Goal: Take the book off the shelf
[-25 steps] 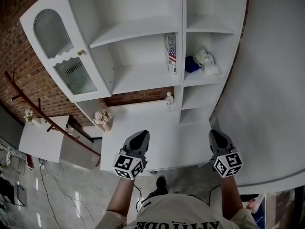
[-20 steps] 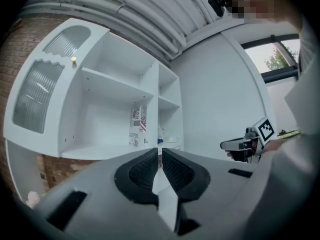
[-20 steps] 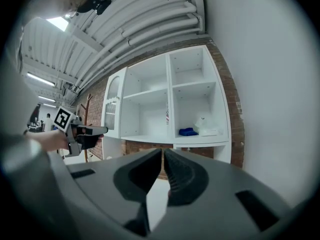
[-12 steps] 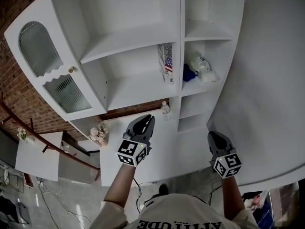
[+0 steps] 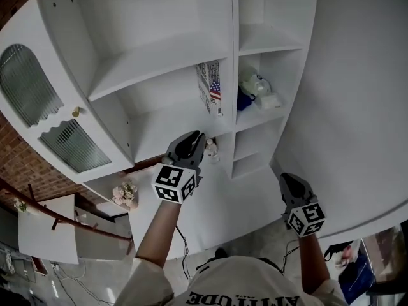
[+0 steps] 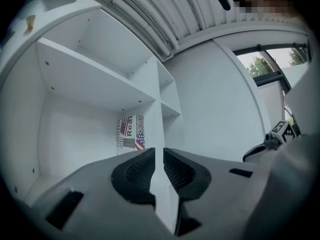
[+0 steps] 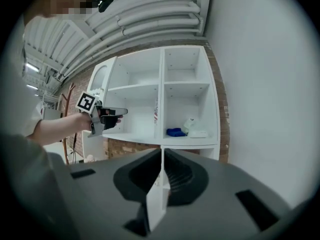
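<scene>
Raised over the last second, the left gripper (image 5: 194, 137) is seen lifted from above the counter (image 5: 236, 193) toward the shelf (image 5: 159, 123), its jaws clenched with nothing between them. The book (image 5: 210, 88) is shown standing upright at the shelf's right end, against the divider and apart from that gripper. The right gripper (image 5: 288, 181) is held low near the counter's right edge, jaws likewise pressed together and empty. 1 blue item (image 5: 244, 99) is seen in the compartment just right of the divider.

Book (image 5: 210, 89) upright on shelf (image 5: 164, 123), against divider (image 5: 234, 56) (right end); left gripper (image 5: 194, 137) before it, apart.
</scene>
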Motion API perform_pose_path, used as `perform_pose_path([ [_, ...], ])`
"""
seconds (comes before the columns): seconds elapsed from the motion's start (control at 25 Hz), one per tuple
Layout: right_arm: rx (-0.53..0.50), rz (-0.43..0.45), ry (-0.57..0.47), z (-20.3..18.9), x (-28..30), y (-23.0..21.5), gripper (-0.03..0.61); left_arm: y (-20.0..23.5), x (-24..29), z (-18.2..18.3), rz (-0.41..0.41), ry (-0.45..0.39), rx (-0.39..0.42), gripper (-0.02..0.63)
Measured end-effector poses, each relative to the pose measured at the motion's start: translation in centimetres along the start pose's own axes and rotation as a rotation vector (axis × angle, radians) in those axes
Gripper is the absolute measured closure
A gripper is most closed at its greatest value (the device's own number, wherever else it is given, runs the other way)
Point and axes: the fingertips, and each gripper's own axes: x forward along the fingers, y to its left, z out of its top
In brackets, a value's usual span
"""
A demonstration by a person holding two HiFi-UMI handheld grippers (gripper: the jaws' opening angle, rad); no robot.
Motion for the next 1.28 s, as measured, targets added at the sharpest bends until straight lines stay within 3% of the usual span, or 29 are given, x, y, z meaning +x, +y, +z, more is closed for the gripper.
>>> perform_pose_path([
  [0.44,0.014,-0.106,0.021,-1.0,-0.1,-0.4,0.543,3.4,5.8,-0.9,-0.05,0.049,0.025,0.535],
  [0.92,0.031,-0.125,0.019,-1.2,0.8,-3.6,0.543,6.3,12.5,-2.5,0.004,0.145,-0.05,0.48],
  [1.28,0.028,-0.115,0.009,-0.6,1.6,-7.0,0.543,7.7,15.7,-3.9,0.067,0.191,-0.011,0.437],
])
